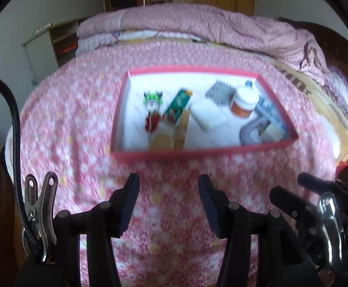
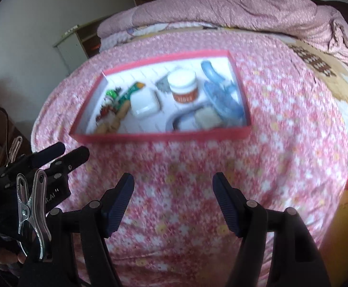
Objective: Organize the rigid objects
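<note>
A shallow red-rimmed box [image 1: 205, 151] [image 2: 164, 136] with a white floor lies on a pink flowered bedspread [image 1: 169, 205]. Inside it are a white jar with an orange label [image 1: 244, 101] [image 2: 183, 88], a white case [image 2: 143, 103], a green packet [image 1: 177, 105], a small figure with a green top [image 1: 152, 110], a grey ridged piece [image 1: 219, 93] and blue plastic items [image 2: 219, 93]. My left gripper [image 1: 169, 186] hovers open over the bedspread in front of the box, nothing between its fingers. My right gripper [image 2: 173, 189] is also open and empty, short of the box.
A folded pink quilt [image 1: 197, 21] lies across the bed behind the box. A wooden shelf unit [image 1: 52, 45] stands at the far left by the wall, wardrobes behind. A beige patterned blanket [image 2: 317, 76] lies to the right. The other gripper [image 2: 42, 167] shows at the left edge.
</note>
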Motion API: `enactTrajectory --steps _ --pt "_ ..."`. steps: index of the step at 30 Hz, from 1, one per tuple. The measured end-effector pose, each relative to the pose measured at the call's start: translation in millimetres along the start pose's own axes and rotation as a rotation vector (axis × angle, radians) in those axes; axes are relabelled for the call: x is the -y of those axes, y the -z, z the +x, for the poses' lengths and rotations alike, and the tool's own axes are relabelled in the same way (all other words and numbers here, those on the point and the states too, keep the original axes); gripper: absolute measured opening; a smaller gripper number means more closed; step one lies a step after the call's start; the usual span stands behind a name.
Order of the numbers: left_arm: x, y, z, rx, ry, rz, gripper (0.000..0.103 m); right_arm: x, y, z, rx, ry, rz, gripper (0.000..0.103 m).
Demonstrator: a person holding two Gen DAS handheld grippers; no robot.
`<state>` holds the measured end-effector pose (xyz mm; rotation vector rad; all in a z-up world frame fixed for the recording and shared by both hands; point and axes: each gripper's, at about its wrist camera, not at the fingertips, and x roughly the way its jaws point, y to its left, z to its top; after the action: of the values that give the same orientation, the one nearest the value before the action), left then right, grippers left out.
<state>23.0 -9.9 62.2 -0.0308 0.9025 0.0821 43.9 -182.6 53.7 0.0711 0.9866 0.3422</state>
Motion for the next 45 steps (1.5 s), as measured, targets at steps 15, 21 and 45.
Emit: enactTrajectory --steps 15,21,45 --pt "0 23 35 -0.060 -0.016 -0.043 0.056 -1 19 28 0.007 0.112 -0.003 0.070" --pt "-3 25 35 -0.054 -0.013 -0.061 0.061 -9 23 32 0.021 0.167 -0.032 0.072" --pt "0 27 34 -0.050 -0.025 -0.053 0.064 -6 25 31 0.029 0.193 -0.022 0.073"
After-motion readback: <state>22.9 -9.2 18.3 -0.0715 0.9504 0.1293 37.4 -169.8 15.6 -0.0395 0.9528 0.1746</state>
